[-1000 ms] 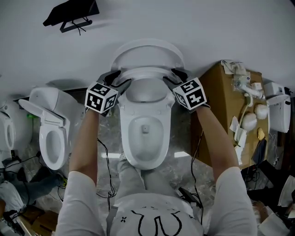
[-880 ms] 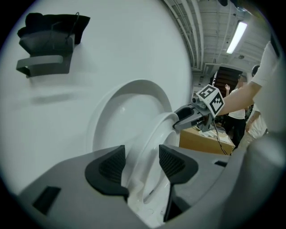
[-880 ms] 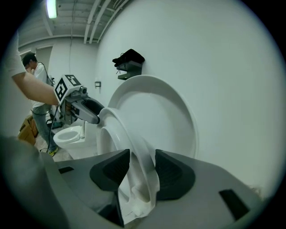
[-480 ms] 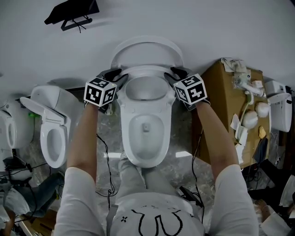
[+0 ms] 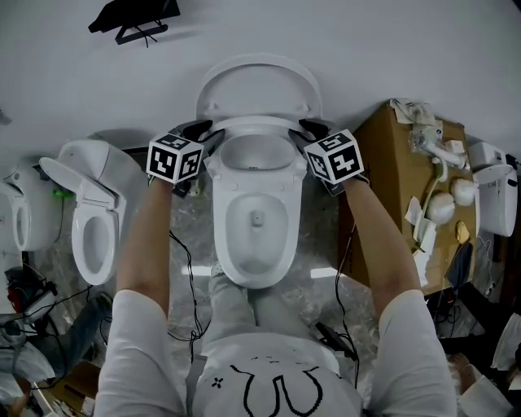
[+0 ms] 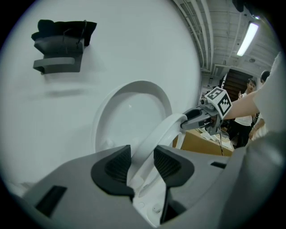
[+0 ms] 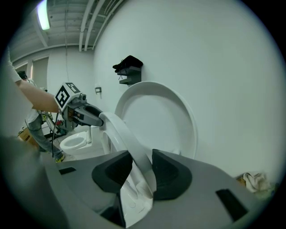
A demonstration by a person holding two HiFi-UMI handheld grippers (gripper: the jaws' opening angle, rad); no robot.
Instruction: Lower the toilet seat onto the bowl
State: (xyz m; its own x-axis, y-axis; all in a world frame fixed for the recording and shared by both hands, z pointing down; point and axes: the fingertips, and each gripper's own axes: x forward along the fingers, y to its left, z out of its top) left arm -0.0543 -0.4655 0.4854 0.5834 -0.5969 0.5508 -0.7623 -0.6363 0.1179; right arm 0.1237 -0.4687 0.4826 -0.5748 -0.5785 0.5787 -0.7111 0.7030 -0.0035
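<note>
The white oval seat stands tilted, half raised, its front edge lifted clear of the open white bowl below.

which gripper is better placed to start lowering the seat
Left, by a little: the left gripper is clamped on the seat, while the right gripper has the seat's other side between jaws that are closing. Lowering it probably wants both.

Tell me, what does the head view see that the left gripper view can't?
Only the head view shows the second toilet and the floor. Only the left gripper view shows the ceiling light. Both show the raised seat, the lid behind it and the black bracket on the wall.
</note>
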